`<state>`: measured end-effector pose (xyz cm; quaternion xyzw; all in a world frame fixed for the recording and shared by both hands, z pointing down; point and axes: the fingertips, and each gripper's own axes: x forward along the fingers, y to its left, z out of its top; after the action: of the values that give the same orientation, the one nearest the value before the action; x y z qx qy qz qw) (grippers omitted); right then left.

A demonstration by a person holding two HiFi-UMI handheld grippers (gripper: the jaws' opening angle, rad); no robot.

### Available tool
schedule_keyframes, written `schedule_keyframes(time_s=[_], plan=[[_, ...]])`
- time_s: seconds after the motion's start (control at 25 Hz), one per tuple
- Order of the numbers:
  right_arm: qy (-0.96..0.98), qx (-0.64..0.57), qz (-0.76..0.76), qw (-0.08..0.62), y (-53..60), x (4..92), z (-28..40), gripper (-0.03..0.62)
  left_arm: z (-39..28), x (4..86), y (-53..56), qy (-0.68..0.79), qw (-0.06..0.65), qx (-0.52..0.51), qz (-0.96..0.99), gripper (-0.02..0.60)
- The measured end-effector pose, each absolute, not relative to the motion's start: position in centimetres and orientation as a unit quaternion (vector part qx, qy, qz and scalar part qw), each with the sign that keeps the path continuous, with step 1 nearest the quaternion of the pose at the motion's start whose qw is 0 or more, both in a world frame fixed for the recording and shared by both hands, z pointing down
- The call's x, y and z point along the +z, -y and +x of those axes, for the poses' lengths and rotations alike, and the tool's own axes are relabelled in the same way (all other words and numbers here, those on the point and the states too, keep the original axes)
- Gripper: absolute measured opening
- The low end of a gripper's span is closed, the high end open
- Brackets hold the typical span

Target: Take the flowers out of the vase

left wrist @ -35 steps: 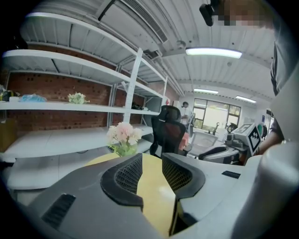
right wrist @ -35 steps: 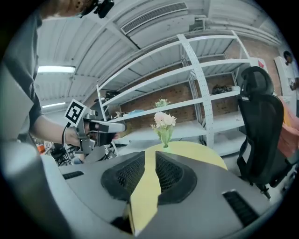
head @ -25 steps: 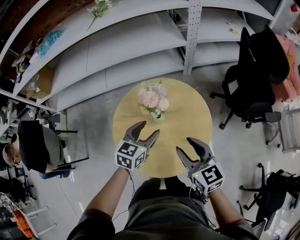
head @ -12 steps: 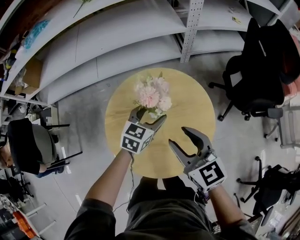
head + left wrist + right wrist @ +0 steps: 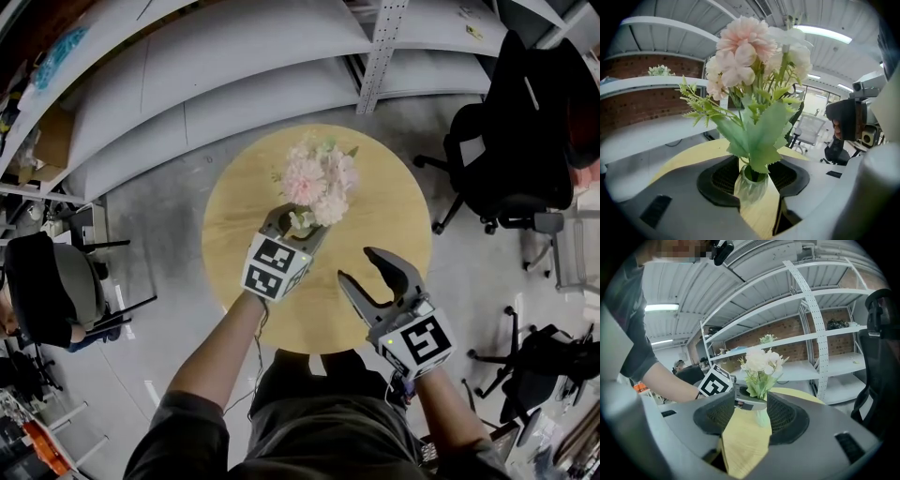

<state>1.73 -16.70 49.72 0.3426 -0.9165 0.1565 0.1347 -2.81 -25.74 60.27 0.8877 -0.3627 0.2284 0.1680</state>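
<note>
A bunch of pale pink and white flowers (image 5: 319, 176) with green leaves stands in a small clear glass vase (image 5: 302, 222) on the round wooden table (image 5: 234, 216). My left gripper (image 5: 298, 226) has its jaws on either side of the vase and they are closing. In the left gripper view the vase (image 5: 751, 185) sits between the dark pads, and the flowers (image 5: 745, 51) rise above. My right gripper (image 5: 358, 266) hangs open and empty to the right of the vase, nearer the table's front edge. It looks at the flowers (image 5: 761, 363) and the vase (image 5: 762, 417).
White metal shelves (image 5: 234, 66) curve behind the table, with an upright post (image 5: 380, 52). A black office chair (image 5: 511, 141) stands to the right. A seated person (image 5: 47, 286) is at the far left. The floor around is grey.
My left gripper has gone forward and down to the vase, so its jaws now flank it. The right gripper has shifted a little towards the table's middle.
</note>
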Motion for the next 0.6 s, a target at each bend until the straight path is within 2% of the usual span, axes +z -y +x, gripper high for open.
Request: schedule_keyframes(time_s=[0.48, 0.6], plan=[[0.915, 0.173, 0.340, 0.129, 17.2, 49.9, 1.4, 0.178, -3.1, 59.7, 25.3, 0.379, 0.165, 0.217, 0.884, 0.162], [0.914, 0.178, 0.342, 0.125, 17.3, 49.8, 1.5, 0.178, -3.4, 59.2, 25.4, 0.389, 0.159, 0.217, 0.881, 0.110]])
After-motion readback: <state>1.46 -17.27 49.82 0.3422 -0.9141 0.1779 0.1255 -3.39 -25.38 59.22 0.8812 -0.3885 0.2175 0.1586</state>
